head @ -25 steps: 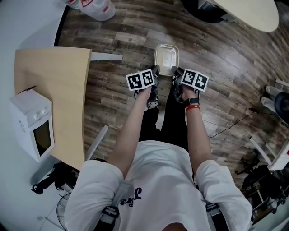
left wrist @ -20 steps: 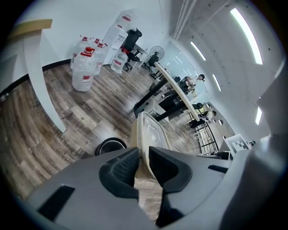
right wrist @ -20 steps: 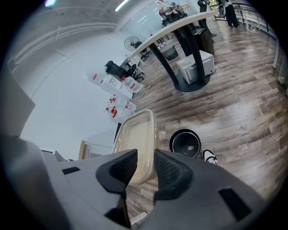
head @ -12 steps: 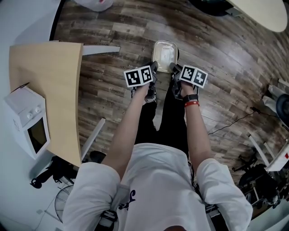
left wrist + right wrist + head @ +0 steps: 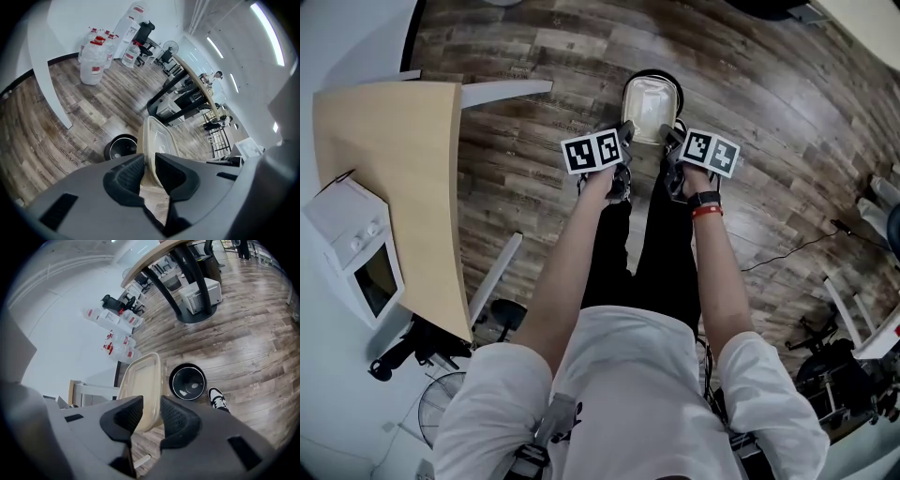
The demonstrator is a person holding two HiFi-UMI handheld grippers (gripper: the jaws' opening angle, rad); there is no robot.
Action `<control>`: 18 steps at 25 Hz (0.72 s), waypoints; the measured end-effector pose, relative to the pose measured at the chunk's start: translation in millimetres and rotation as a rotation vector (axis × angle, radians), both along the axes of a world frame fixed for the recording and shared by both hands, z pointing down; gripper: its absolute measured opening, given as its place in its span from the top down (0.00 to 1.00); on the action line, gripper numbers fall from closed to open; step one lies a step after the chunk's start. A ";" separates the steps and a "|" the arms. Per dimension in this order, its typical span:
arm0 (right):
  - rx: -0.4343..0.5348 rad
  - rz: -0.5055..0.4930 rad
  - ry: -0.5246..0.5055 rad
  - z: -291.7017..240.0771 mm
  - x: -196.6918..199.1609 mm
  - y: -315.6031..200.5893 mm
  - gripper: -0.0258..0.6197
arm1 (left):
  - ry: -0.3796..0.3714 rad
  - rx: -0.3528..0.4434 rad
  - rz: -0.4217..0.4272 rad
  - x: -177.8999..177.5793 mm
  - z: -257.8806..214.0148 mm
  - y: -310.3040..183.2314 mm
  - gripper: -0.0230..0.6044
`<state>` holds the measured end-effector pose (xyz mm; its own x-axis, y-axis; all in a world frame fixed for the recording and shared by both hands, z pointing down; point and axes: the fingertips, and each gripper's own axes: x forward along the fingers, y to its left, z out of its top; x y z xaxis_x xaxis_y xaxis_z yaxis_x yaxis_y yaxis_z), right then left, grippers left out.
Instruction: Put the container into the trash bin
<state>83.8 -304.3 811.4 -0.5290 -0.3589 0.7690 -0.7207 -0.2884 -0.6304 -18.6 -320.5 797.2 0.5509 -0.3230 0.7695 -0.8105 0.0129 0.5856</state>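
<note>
The lidded cream container [image 5: 651, 105], contents unclear, hangs over the open black bin [image 5: 187, 382], the left gripper [image 5: 149, 161] pinching its 9 o'clock rim and the right gripper [image 5: 151, 404] its 3 o'clock rim, with open floor [image 5: 534, 84] around and a desk [image 5: 384, 187] at 9 o'clock.

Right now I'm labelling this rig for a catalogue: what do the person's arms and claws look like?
The left claw and right claw match: grey bodies and dark ribbed jaws, each topped by a white cube bearing black square markers. No cables show. The arms are bare below the short sleeves of a white T-shirt. The right wrist wears a black watch and a red band.
</note>
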 end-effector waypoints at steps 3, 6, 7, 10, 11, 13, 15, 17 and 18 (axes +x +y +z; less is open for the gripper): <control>-0.018 -0.008 -0.003 17.3 -3.1 4.5 0.76 | -0.003 -0.020 -0.004 -3.4 18.2 4.5 0.83; -0.042 -0.013 -0.012 36.1 -2.2 8.5 0.76 | -0.001 -0.045 -0.007 -2.4 36.9 8.4 0.83; -0.051 -0.012 -0.015 42.9 -1.4 9.6 0.76 | 0.001 -0.052 -0.007 -1.5 43.4 9.2 0.83; -0.078 -0.007 -0.024 62.7 0.8 13.3 0.76 | -0.002 -0.075 0.003 1.1 63.7 11.6 0.83; -0.087 -0.006 -0.024 69.3 1.4 15.1 0.76 | -0.008 -0.083 0.014 2.0 70.7 13.0 0.83; -0.102 -0.006 -0.021 82.9 1.8 19.1 0.76 | -0.024 -0.097 0.036 3.1 84.9 15.5 0.83; -0.116 -0.002 -0.022 96.4 1.5 23.1 0.76 | -0.032 -0.104 0.046 3.2 98.9 17.6 0.83; -0.129 0.002 -0.027 109.6 2.4 25.5 0.76 | -0.031 -0.110 0.048 4.0 112.2 19.0 0.83; -0.134 0.002 -0.029 116.1 3.2 26.1 0.76 | -0.028 -0.114 0.045 4.6 118.5 19.6 0.83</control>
<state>87.0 -278.2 927.5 -0.5514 -0.2552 0.7943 -0.7018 -0.3728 -0.6070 -13.9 -300.9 915.7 0.5410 -0.2078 0.8150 -0.8276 0.0412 0.5598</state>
